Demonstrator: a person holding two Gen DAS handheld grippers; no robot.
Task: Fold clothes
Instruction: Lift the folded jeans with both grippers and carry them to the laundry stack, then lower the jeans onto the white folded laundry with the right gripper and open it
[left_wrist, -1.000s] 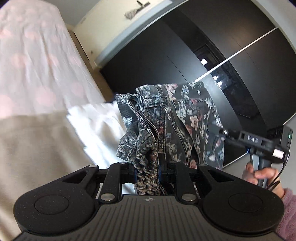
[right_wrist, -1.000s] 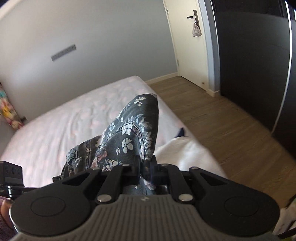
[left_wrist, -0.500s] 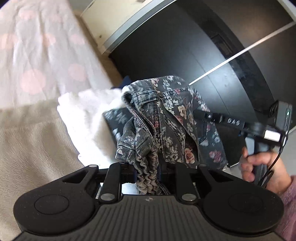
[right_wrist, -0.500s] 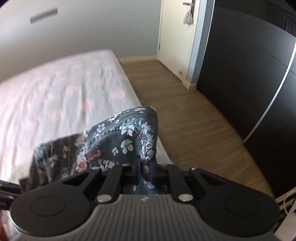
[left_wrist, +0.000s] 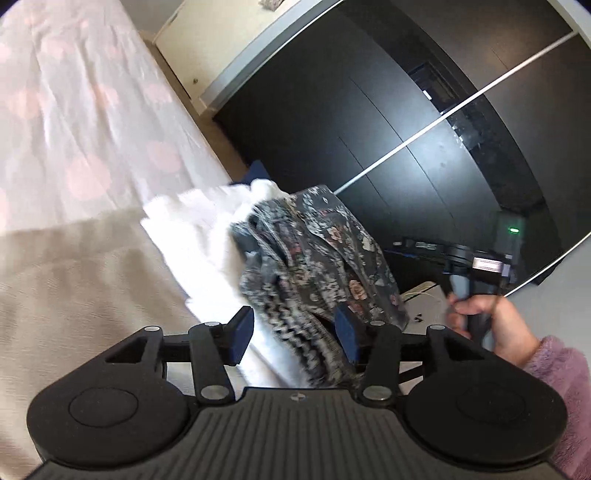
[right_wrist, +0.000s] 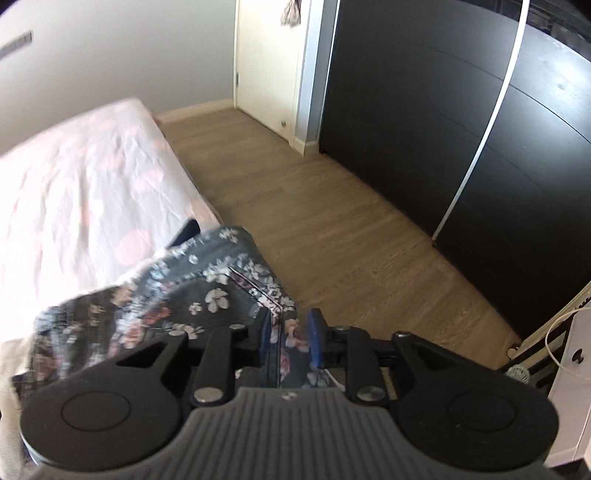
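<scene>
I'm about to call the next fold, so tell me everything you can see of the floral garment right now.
The floral garment is dark grey, denim-like cloth printed with small pink and white flowers, with stitched seams. It lies bunched and blurred on the white blanket at the bed's edge. The left gripper is open, its pads apart with cloth between them. The right gripper is also open, with a hem between its pads.

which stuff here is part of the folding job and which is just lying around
Part of the job:
- floral denim garment
- left gripper, open, cloth lying between its fingers
- right gripper, open, cloth lying between its fingers

Just there:
- white fluffy textile
- beige blanket
- pink spotted bedsheet
- black wardrobe
- door
</scene>
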